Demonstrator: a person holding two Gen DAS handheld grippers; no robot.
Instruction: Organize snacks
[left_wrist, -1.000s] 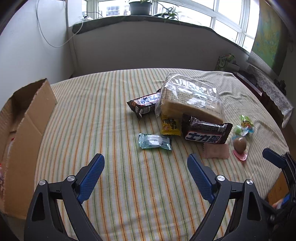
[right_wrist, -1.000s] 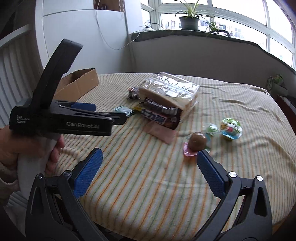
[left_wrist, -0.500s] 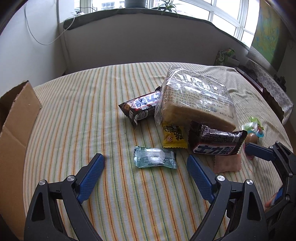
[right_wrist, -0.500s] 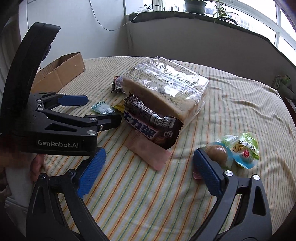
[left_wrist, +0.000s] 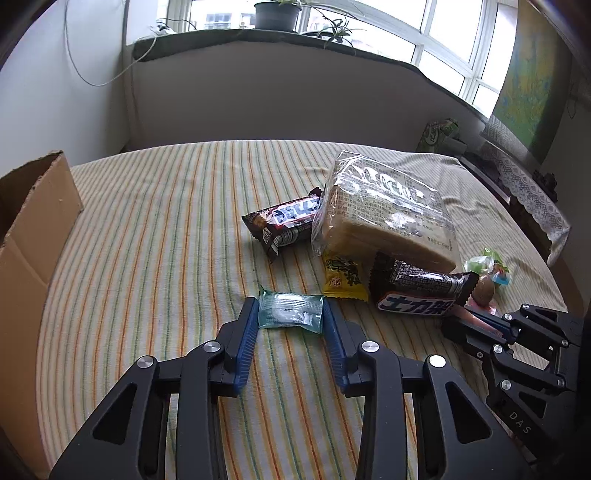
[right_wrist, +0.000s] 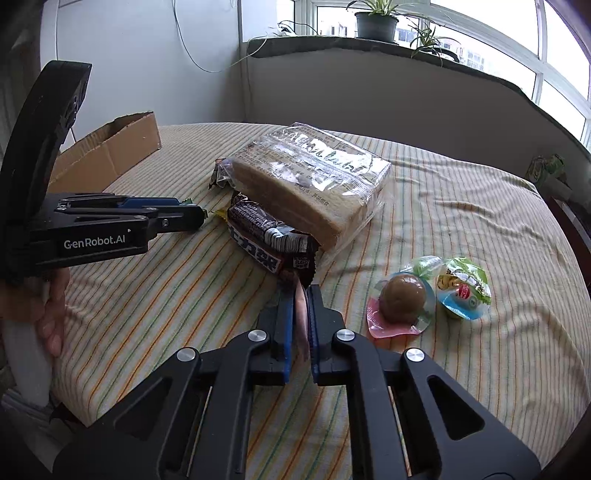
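Note:
My left gripper (left_wrist: 290, 314) is shut on a small teal snack packet (left_wrist: 290, 312) that lies on the striped tablecloth (left_wrist: 147, 240). My right gripper (right_wrist: 301, 299) is shut on a thin pink packet (right_wrist: 301, 310), edge-on between its pads; it also shows in the left wrist view (left_wrist: 480, 319). Behind them lie a bagged loaf of sliced bread (left_wrist: 384, 218), a dark chocolate bar (left_wrist: 421, 295) with white letters, a second dark bar (left_wrist: 284, 221) and a yellow packet (left_wrist: 341, 277).
An open cardboard box (left_wrist: 26, 229) stands at the table's left edge. A brown chocolate egg on a pink base (right_wrist: 400, 301) and a green-topped jelly cup (right_wrist: 463, 288) lie right of my right gripper. A window sill with plants (left_wrist: 277, 14) runs behind.
Both grippers moved forward and down and closed: the left on the teal packet, the right on the pink packet. Both were open before.

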